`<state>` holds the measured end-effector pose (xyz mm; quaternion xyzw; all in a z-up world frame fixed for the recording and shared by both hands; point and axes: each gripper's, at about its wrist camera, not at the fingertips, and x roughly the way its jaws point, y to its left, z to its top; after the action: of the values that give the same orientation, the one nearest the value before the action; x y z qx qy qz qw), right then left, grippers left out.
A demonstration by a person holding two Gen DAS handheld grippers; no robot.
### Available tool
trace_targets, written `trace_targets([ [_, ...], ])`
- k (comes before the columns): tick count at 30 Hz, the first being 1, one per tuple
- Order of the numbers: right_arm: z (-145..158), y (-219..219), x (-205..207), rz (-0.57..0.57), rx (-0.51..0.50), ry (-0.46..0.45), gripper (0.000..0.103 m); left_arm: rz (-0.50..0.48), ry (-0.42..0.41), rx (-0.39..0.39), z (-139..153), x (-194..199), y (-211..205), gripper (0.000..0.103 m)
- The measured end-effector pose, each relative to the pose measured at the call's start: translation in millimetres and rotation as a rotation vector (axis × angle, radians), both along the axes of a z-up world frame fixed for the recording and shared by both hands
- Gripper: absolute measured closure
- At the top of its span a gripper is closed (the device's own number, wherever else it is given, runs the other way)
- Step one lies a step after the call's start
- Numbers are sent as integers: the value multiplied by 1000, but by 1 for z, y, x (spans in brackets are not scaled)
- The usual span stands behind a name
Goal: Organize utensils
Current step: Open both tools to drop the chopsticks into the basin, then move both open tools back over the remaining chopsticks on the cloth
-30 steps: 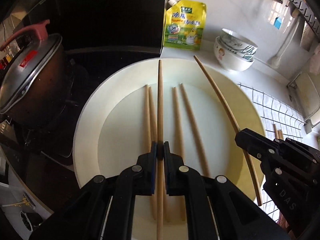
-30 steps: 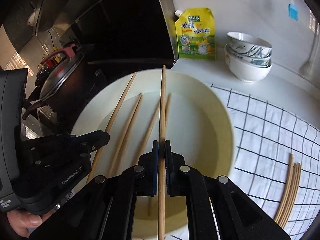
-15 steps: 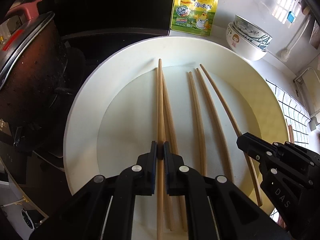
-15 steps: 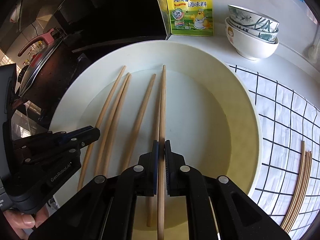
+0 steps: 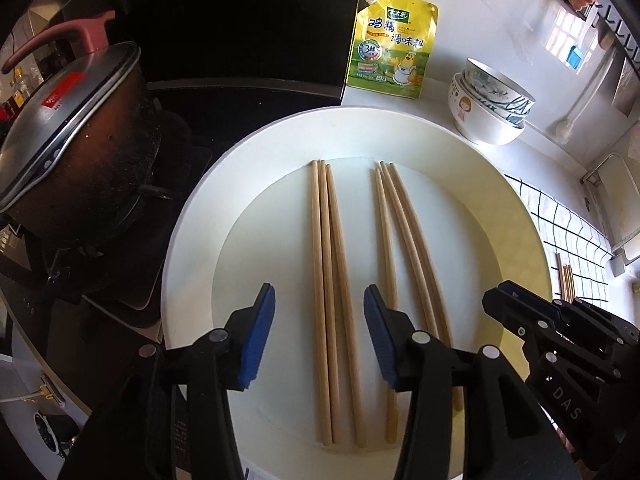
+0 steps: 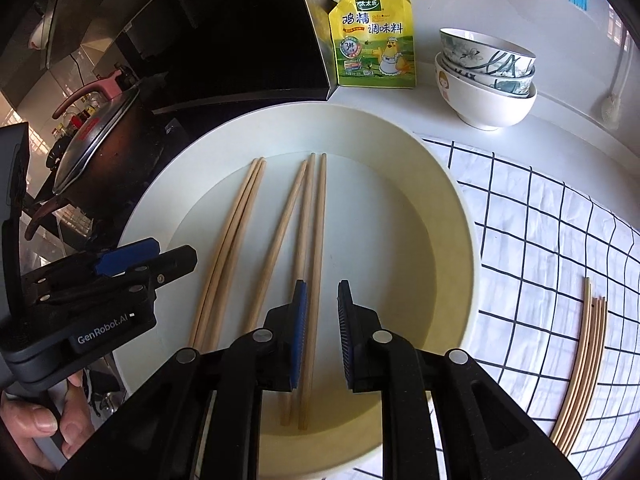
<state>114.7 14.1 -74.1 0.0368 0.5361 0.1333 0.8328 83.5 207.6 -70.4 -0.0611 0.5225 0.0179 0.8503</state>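
Several wooden chopsticks lie in a large white plate (image 5: pixel 192 240), in a left bundle (image 5: pixel 326 280) and a right bundle (image 5: pixel 404 248). My left gripper (image 5: pixel 318 340) is open, its blue pads either side of the left bundle, holding nothing. My right gripper (image 6: pixel 322 336) is open over the right bundle (image 6: pixel 314 260), empty. The left bundle shows in the right wrist view (image 6: pixel 228 256). The plate rim shows there too (image 6: pixel 464 240). Each gripper appears in the other's view: right gripper (image 5: pixel 560 344), left gripper (image 6: pixel 100 280).
More chopsticks (image 6: pixel 584 368) lie on a checked cloth (image 6: pixel 540 220) right of the plate. Stacked bowls (image 6: pixel 486 76) and a yellow seasoning pouch (image 6: pixel 372 36) stand behind. A lidded pot (image 5: pixel 68 140) sits on the stove at left.
Both grippers lowered their chopsticks onto the plate, then opened and let go. The chopsticks now lie in two neat bundles.
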Motion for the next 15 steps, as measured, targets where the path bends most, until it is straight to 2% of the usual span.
trace_targets([
  [15, 32, -27, -33, -17, -5, -57, 83, -18, -39, -11, 23, -34, -33, 49],
])
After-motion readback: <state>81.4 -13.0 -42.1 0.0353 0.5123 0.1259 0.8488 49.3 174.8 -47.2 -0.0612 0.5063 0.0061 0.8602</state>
